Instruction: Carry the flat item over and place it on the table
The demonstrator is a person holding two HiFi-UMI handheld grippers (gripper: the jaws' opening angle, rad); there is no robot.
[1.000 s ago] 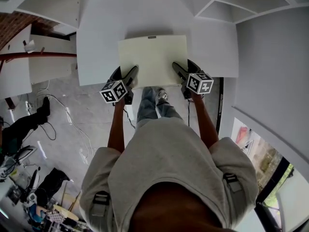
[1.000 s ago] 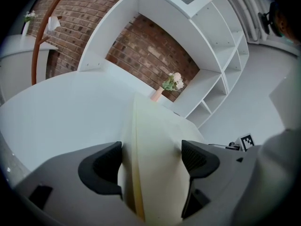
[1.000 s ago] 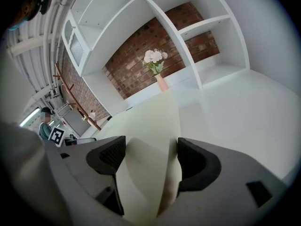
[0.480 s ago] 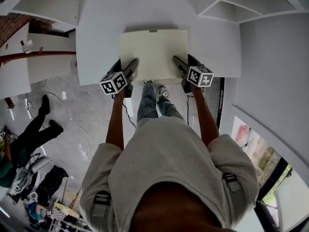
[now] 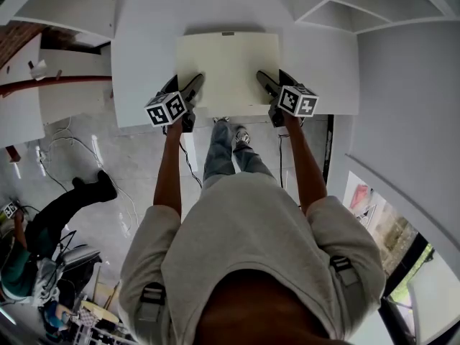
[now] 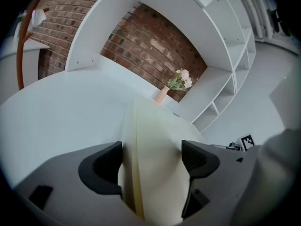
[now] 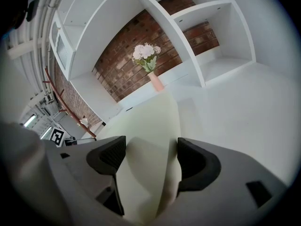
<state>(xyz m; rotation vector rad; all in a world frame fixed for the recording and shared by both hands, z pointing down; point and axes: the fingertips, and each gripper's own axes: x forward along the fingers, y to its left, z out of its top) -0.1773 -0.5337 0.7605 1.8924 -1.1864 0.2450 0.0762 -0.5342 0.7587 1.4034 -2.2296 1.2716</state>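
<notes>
Counting what shows: one pale cream flat square panel (image 5: 228,69), two hand-held grippers, one white rectangular table (image 5: 144,49), and one slim pink vase of pale flowers (image 7: 154,81) at the table's far side, in front of a red brick wall (image 6: 141,36) framed by white shelving (image 7: 221,36).

The panel is plain and unmarked apart from a small dark tab in the middle of its far edge. It lies level over the middle of the table, and its near edge reaches just past the table's near edge. A thin shadow runs along its far edge. Whether it touches the tabletop cannot be told.

Both bare forearms stretch straight forward, roughly parallel. The left gripper (image 5: 192,86) clamps the panel near its near left corner. In its own view the panel (image 6: 157,149) fills the gap between the two dark jaws. The right gripper (image 5: 266,83) bites near the near right corner in the same way, with the panel (image 7: 150,140) pinched between its jaws. Each gripper carries one black-and-white marker cube (image 5: 167,109), two in all.
</notes>
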